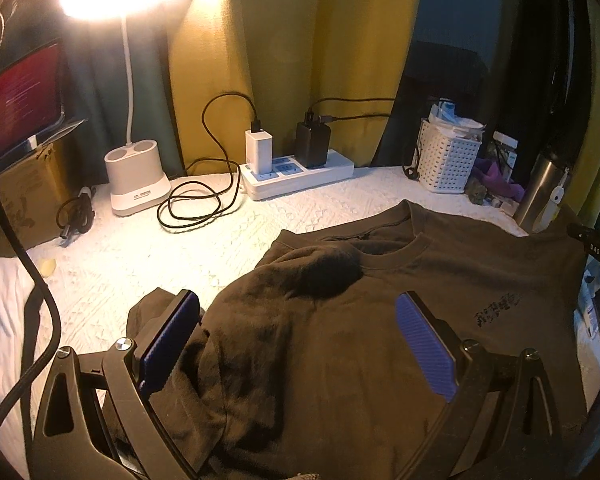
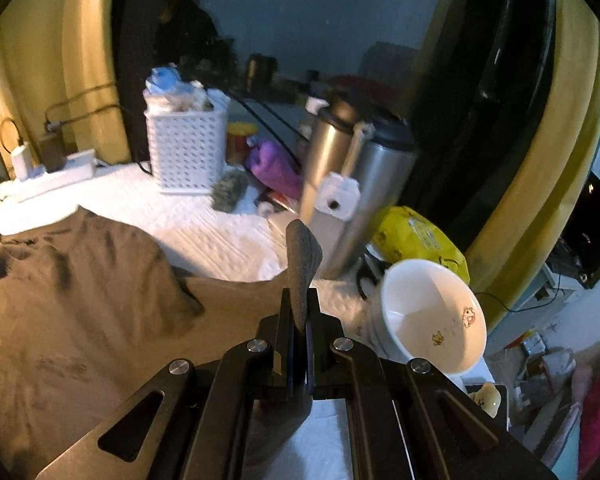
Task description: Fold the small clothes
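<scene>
While the right gripper [image 2: 300,332] pinches the dark brown sweatshirt's [image 1: 340,340] sleeve and the left gripper [image 1: 300,344] gapes wide, that white ceramic bowl [image 2: 428,316] at 3 o'clock could easily get clipped.

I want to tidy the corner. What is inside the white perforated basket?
At the top of the white basket, crumpled white paper or packets and something blue stick out over the rim. What lies deeper is hidden by the wall and this pile.
</scene>
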A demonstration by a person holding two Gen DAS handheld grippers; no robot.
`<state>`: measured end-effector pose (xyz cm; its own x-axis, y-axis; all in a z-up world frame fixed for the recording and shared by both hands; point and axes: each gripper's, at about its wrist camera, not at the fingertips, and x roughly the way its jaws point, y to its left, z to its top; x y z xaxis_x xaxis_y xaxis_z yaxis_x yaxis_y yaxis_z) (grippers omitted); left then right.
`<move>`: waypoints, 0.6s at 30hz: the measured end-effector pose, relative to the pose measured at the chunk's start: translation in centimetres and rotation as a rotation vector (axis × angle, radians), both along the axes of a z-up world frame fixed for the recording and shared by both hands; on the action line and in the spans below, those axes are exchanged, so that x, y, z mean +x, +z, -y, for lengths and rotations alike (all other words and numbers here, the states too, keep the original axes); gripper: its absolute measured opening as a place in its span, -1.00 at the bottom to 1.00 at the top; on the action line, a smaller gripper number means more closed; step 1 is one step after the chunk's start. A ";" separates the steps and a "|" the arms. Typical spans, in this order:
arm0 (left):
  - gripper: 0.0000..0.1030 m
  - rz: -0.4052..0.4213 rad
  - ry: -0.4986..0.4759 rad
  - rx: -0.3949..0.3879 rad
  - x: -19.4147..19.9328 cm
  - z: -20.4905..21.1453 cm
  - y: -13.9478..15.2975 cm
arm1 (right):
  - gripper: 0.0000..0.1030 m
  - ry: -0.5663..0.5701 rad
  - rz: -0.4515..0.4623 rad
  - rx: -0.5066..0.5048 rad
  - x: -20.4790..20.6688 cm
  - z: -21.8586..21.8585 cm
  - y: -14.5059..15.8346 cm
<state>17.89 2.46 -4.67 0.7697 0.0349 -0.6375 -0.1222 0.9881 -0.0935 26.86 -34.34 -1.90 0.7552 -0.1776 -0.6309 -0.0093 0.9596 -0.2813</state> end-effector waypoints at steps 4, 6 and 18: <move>0.90 0.012 -0.003 -0.015 -0.8 -0.2 0.1 | -0.93 0.067 0.020 0.017 -0.9 -2.8 0.9; 0.90 0.016 -0.004 -0.020 -1.1 -0.4 0.1 | -0.93 0.101 0.019 0.026 -1.2 -4.3 0.9; 0.90 0.025 0.008 -0.035 -2.6 -1.4 0.1 | -0.93 0.287 -0.145 0.098 -2.8 -11.9 -4.1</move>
<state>15.28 3.86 -4.60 0.7850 0.0192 -0.6192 -0.1272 0.9832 -0.1308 24.03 -22.40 -6.04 0.6669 0.0961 -0.7389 -0.3164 0.9343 -0.1640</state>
